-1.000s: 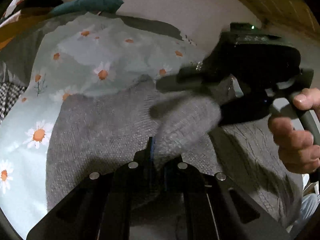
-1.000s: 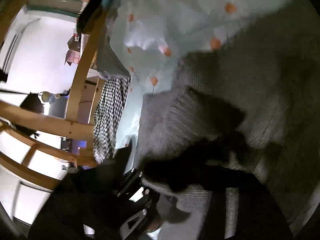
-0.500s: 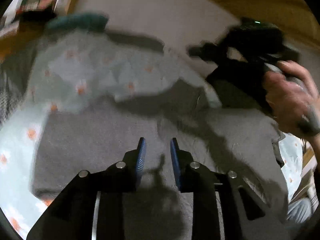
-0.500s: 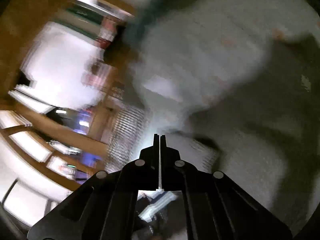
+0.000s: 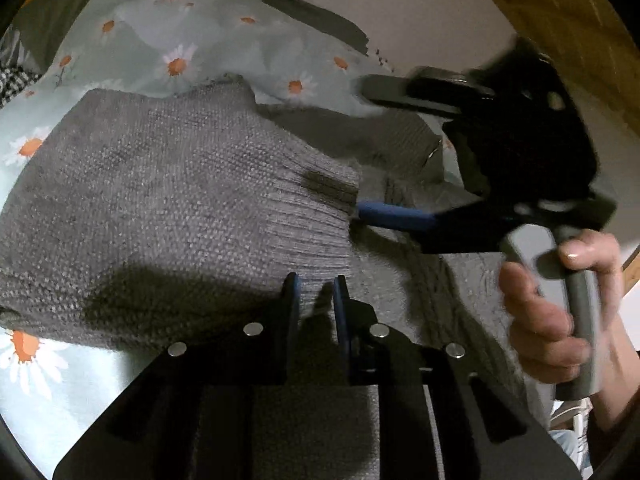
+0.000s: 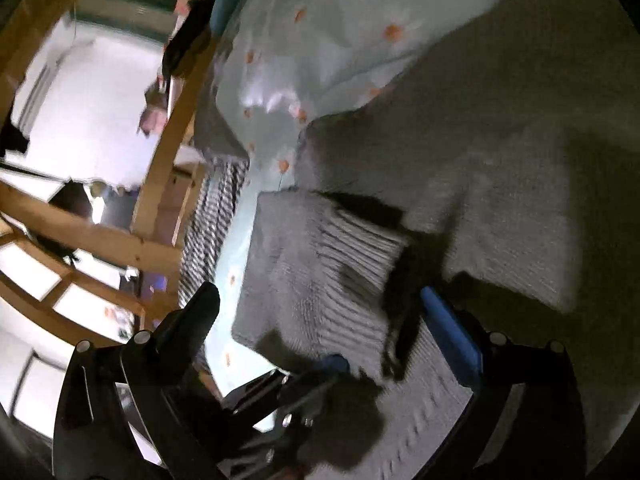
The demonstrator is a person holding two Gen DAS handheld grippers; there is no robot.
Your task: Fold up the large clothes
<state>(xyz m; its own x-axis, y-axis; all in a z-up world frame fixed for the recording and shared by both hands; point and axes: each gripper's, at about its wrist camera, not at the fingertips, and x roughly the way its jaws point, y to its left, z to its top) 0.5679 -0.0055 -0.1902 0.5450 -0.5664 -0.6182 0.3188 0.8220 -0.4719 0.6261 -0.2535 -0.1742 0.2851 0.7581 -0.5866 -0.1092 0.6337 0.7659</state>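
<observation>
with one sleeve [image 5: 224, 200] laid across the grey sweater [image 5: 460, 280] on the bed [image 5: 48, 392], the left tool [image 5: 314, 294] closes, empty; the right tool [image 6: 320, 308] opens wide; further folds remain.

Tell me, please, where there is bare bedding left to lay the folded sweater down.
Bare daisy-print sheet shows beyond the grey sweater and at its near-left edge. It is crowded around the ribbed cuff, where the left gripper and right gripper meet.
</observation>
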